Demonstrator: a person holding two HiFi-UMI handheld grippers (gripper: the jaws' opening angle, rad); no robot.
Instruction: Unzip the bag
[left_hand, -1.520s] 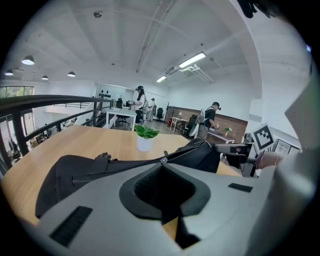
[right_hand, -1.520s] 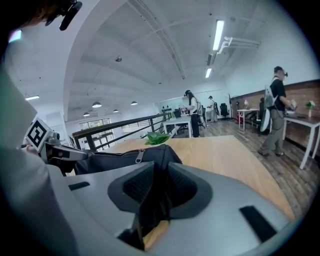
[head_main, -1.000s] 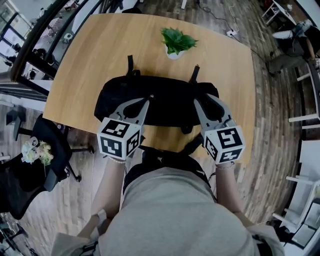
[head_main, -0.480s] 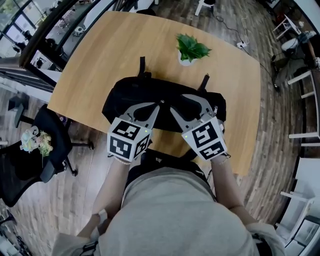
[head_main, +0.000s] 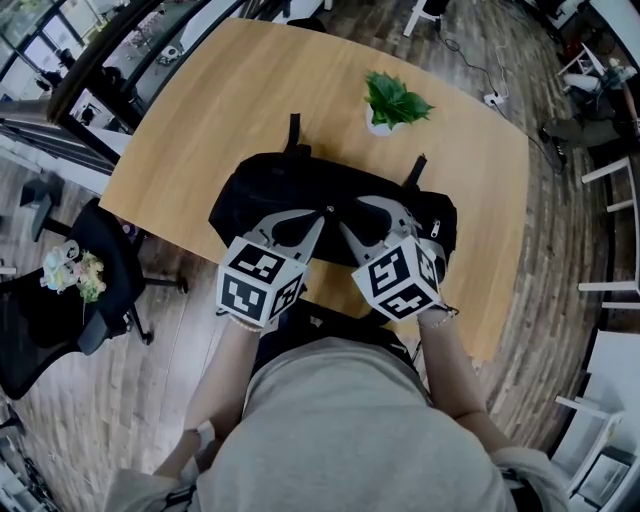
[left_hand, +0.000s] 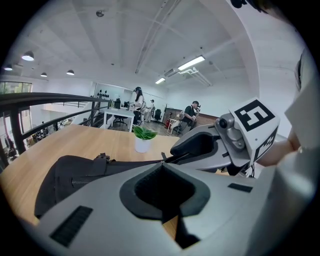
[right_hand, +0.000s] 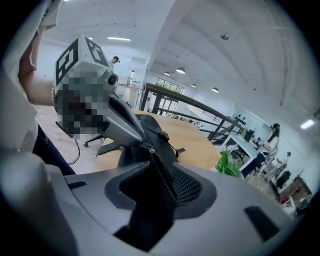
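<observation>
The black fabric bag (head_main: 265, 190) lies across the pale wooden table (head_main: 200, 110), near its front edge. The left gripper (head_main: 323, 214) appears pinched shut on the small metal zipper pull (right_hand: 144, 148) at the bag's mid-top. The right gripper (head_main: 342, 220) is clamped on the bag's fabric along the zipper track (right_hand: 162, 175). The step should go best if the right anchors the fabric taut while the left draws the pull straight along the track.
</observation>
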